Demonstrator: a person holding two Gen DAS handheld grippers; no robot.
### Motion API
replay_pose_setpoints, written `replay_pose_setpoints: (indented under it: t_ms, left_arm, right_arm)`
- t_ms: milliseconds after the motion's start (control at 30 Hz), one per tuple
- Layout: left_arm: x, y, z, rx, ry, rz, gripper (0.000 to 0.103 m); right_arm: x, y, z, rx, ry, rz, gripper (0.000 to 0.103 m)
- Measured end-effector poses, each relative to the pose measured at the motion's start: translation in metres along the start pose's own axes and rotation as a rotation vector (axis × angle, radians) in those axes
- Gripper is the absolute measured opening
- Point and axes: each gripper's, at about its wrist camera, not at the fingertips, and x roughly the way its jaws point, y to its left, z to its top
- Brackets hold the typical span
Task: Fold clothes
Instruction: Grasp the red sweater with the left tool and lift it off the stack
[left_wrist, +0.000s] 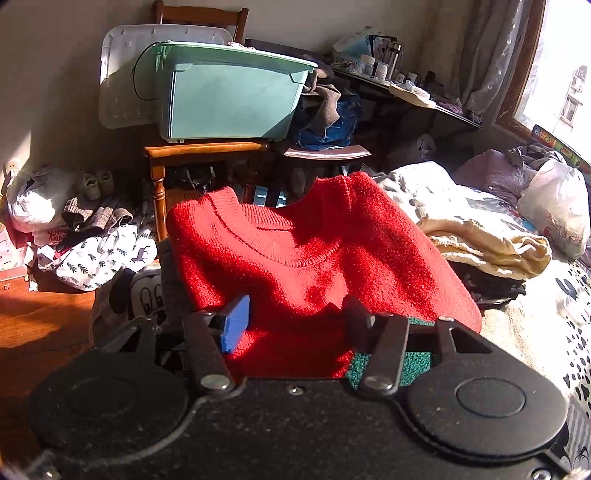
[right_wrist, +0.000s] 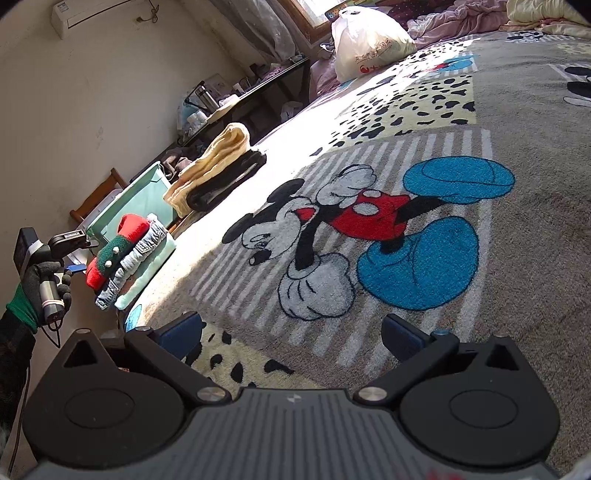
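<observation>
A folded red sweater (left_wrist: 295, 258) with a green band at its hem lies on top of a stack at the bed's edge, filling the left wrist view. My left gripper (left_wrist: 291, 317) is open, its fingers resting over the sweater's near edge without pinching it. In the right wrist view the same stack (right_wrist: 129, 258) shows at the left: red and green sweater, jeans, pale green cloth. The gloved hand with the left gripper (right_wrist: 74, 267) is beside it. My right gripper (right_wrist: 291, 336) is open and empty over the Mickey Mouse bedspread (right_wrist: 369, 229).
A second pile of cream and black folded clothes (right_wrist: 218, 166) lies further along the bed edge. A green bin (left_wrist: 229, 92) stands on a wooden chair (left_wrist: 159, 177). A white bag (right_wrist: 369, 40) and crumpled bedding sit by the window. Clothes clutter the floor (left_wrist: 92, 251).
</observation>
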Motion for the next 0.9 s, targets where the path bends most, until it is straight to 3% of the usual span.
replay_pose_setpoints:
  t_ms: [67,100,267,400,600,900]
  left_arm:
    - [-0.009,-0.006,-0.003,0.050,-0.017,-0.010,0.003]
    - [-0.014,-0.006,-0.004,0.053,-0.022,-0.029,0.002]
    - [-0.062,-0.016,0.002,0.070,-0.107,-0.165,0.001]
    - [-0.109,-0.033,0.013,0.082,-0.193,-0.275,0.000]
    - [-0.176,-0.084,0.026,0.151,-0.288,-0.451,0.000]
    - [-0.240,-0.188,0.001,0.289,-0.294,-0.673,0.000]
  right_arm:
    - [-0.001,0.001,0.000,-0.001,-0.009,-0.012,0.103]
    - [-0.002,-0.001,0.001,0.005,-0.016,-0.017,0.103]
    - [-0.013,-0.010,0.007,0.061,-0.064,-0.038,0.103]
    - [-0.026,-0.019,0.012,0.130,-0.089,0.016,0.103]
    - [-0.051,-0.020,0.019,0.146,-0.161,0.075,0.103]
    - [-0.122,-0.047,0.042,0.131,-0.370,0.037,0.103]
